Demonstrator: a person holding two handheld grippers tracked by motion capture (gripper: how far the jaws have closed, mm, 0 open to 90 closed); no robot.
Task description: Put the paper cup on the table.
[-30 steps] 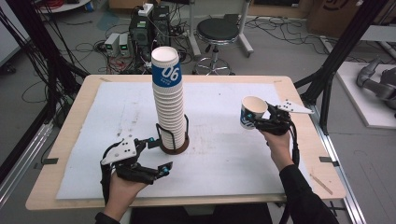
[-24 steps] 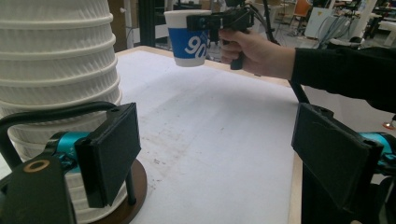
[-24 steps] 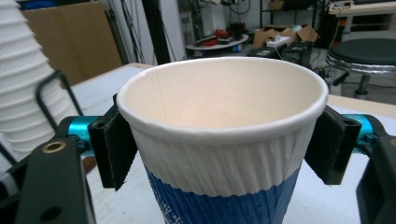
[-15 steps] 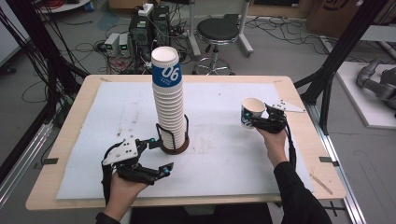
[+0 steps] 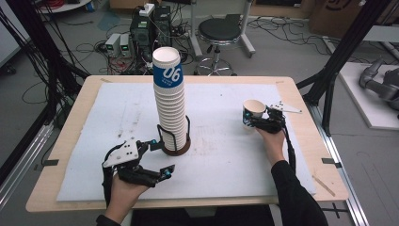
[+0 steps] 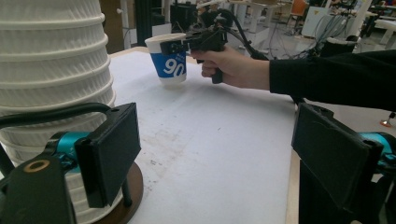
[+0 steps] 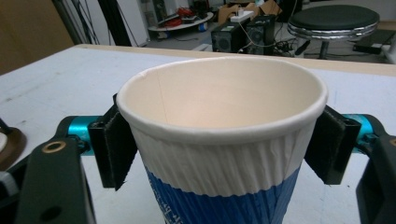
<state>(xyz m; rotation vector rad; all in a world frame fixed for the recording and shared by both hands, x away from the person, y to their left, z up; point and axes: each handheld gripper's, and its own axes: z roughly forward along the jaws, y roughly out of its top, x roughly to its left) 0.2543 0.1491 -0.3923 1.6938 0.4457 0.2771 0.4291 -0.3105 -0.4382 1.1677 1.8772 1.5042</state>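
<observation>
A tall stack of white ribbed paper cups (image 5: 170, 103), the top one with a blue "06" band, stands in a brown holder (image 5: 178, 147) at the middle of the table. My left gripper (image 5: 162, 156) rests open just front-left of that holder. In the left gripper view the stack (image 6: 51, 70) sits beside the left pad, and nothing lies between the jaws of the left gripper (image 6: 215, 158). At the right, my right gripper (image 5: 258, 122) is shut on a single upright cup (image 5: 253, 114), its pads pressing both sides below the rim of the cup (image 7: 224, 154). That cup (image 6: 170, 60) hangs very low over the sheet; contact is unclear.
A white sheet (image 5: 226, 155) covers most of the wooden table (image 5: 61, 141). Black frame posts (image 5: 339, 56) rise at the table's left and right sides. A stool (image 5: 219, 33) and electronics boxes (image 5: 141, 28) stand on the floor beyond the far edge.
My right hand has come down and slightly nearer with the cup, bringing it close to the sheet. The left gripper and the stack have stayed put.
</observation>
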